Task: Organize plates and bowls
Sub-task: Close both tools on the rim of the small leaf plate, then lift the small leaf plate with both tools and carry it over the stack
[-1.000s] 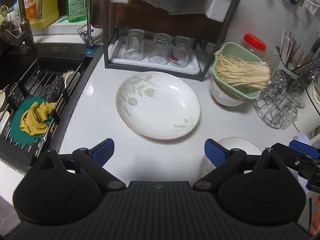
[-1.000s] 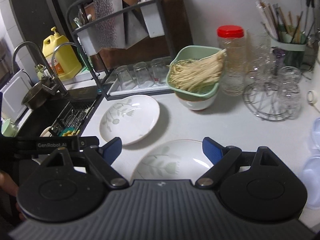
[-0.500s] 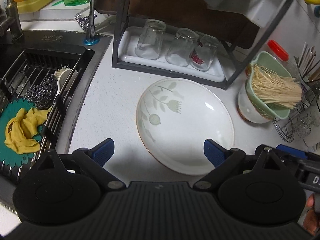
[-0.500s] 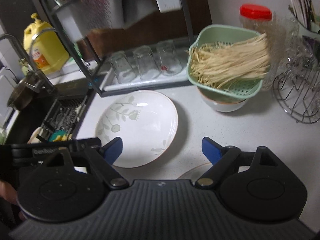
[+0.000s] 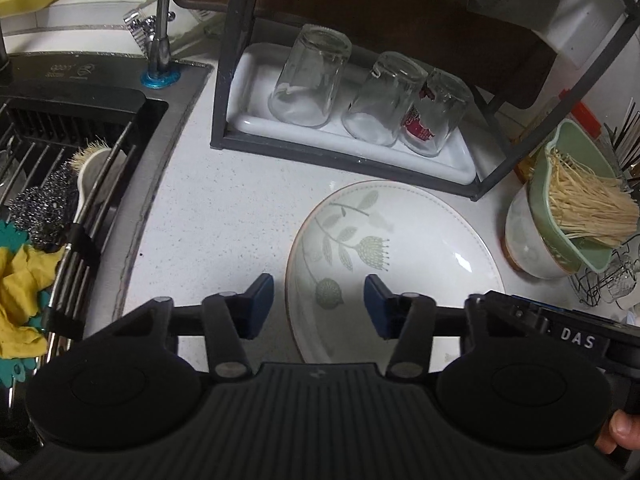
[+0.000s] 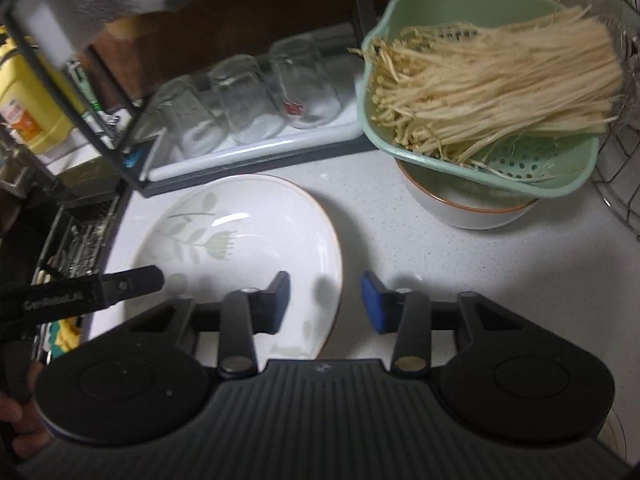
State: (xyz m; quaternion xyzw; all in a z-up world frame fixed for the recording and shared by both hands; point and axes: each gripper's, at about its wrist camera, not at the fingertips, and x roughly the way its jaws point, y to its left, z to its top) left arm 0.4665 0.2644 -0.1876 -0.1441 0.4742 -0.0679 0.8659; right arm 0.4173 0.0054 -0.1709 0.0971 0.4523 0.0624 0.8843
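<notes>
On the white counter (image 5: 224, 216), just in front of the black rack's (image 5: 224, 80) lower rail, lies the round plate (image 5: 400, 256), flat and face up, its leaf sprig running from the rack side toward the near rim. The left gripper (image 5: 319, 305) straddles the plate's left rim, the right gripper (image 6: 325, 301) its right rim; both claws are closing, and their blue pads seem not yet to press on it.
</notes>
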